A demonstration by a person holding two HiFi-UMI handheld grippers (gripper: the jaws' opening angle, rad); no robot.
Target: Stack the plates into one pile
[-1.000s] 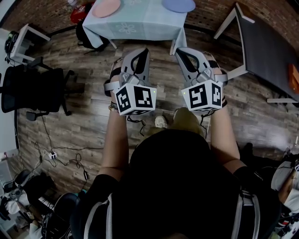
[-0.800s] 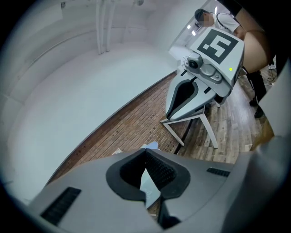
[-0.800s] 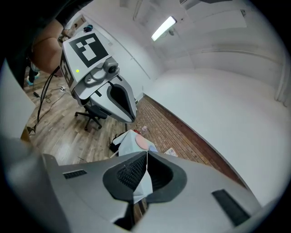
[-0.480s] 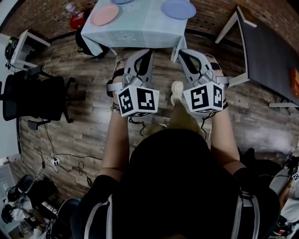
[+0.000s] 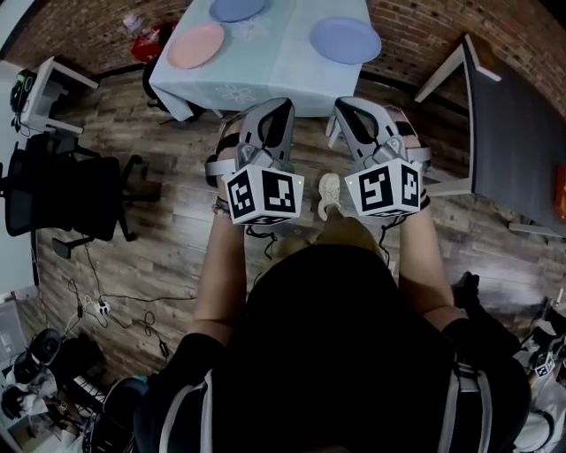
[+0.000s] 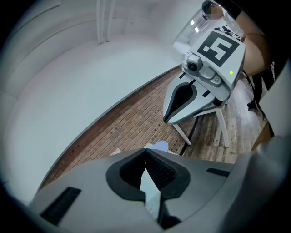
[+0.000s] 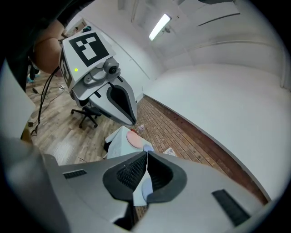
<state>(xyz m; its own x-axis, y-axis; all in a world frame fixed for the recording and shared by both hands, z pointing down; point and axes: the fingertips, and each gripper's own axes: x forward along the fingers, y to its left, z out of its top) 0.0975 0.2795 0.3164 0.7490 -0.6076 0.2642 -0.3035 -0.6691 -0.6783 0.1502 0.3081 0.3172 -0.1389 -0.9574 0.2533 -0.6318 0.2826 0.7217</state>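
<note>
Distance to the table (image 5: 265, 71) is what has changed. A second ago only its near edge and parts of two plates showed at the top of the head view. Now the whole near half of the pale blue cloth is in frame, so the person has walked towards it with both tools held out in front.

Three plates now show, all lying apart:
- The pink plate (image 5: 196, 46) sits at eleven o'clock.
- A blue plate (image 5: 345, 40) sits at one o'clock.
- A second blue plate (image 5: 237, 8) is cut by the frame edge at twelve o'clock.

No stacking has begun, and the table probably isn't within reach yet. A light shoe (image 5: 329, 191) shows between the two tools, mid-step.

The left gripper (image 5: 279, 108) points towards twelve o'clock with its jaws closed tip to tip and nothing between them. Only the far tablecloth shows through the gap behind the tips. The right gripper (image 5: 346, 106) is likewise fully closed and empty, aimed at the same table. Both must open before either can take a plate's rim.
</note>
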